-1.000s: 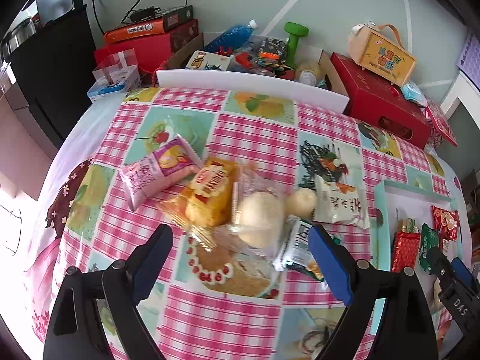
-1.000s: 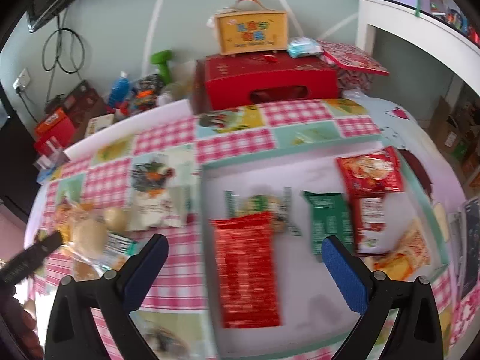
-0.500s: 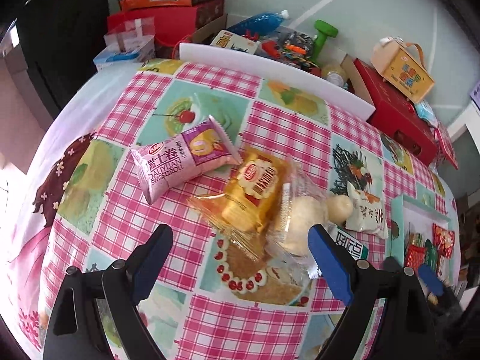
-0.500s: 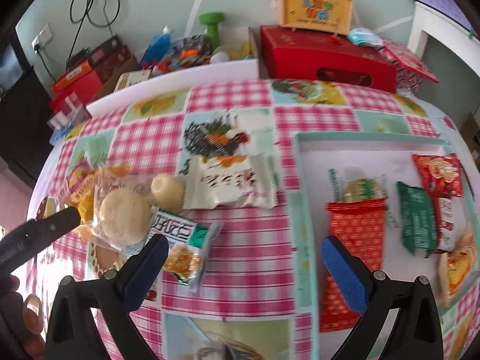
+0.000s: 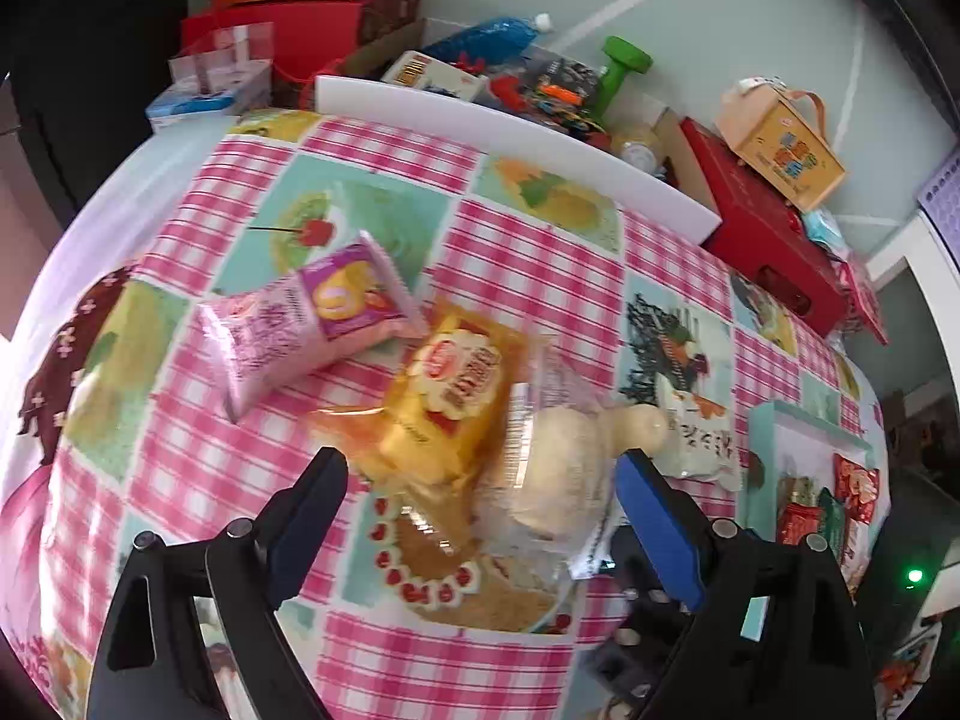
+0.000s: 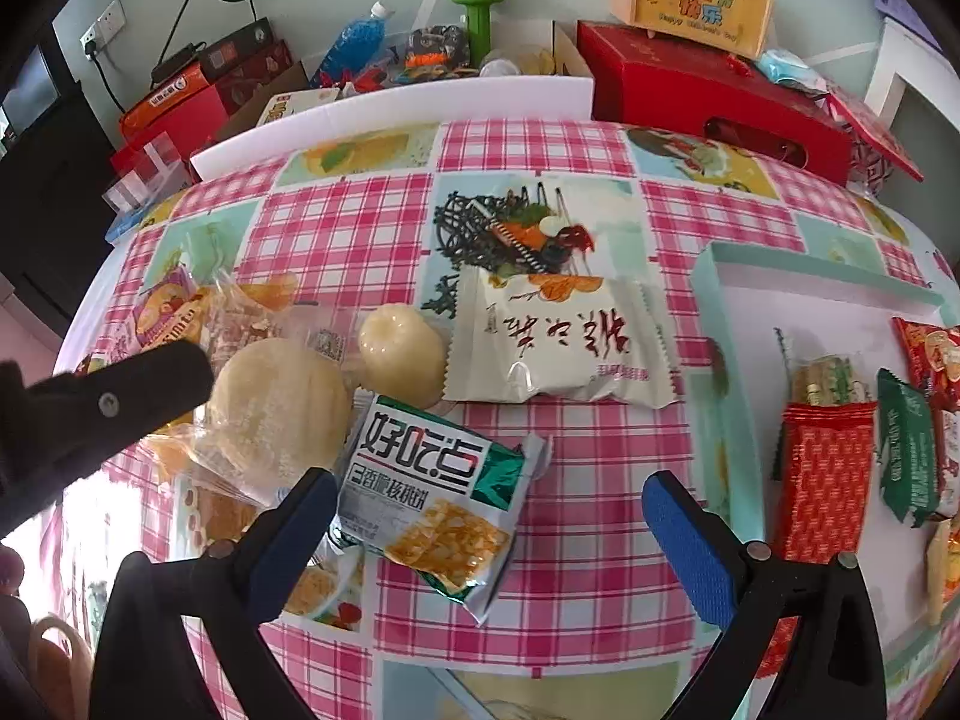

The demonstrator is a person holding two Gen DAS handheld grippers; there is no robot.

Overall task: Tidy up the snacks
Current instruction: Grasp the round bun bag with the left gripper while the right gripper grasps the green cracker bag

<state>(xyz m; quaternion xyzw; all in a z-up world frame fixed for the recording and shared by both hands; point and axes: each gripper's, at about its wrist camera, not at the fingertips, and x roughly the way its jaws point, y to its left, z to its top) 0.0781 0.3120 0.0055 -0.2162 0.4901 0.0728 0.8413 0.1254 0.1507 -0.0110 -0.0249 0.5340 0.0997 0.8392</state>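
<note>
Pink-checked cloth covers the surface, which fills both views beneath the claws. Far right of the right claw sits a pale-green tray holding a red pack, a green pack and other snacks. Ahead of that claw, just beyond its gap, lies a white packet with dark lettering. A green-and-white packet lies right between its blue-padded fingers, touched by neither; the jaws stand wide apart and hold nothing. Ahead-left of it rest a large wrapped bun and a small bun, side by side. The left claw also gapes wide and empty, hovering just short of a yellow pack and the large wrapped bun, which lie close ahead between its fingers. A pink pack lies farther ahead to its left, touching the yellow one. The small bun sits just beyond its right finger.
</note>
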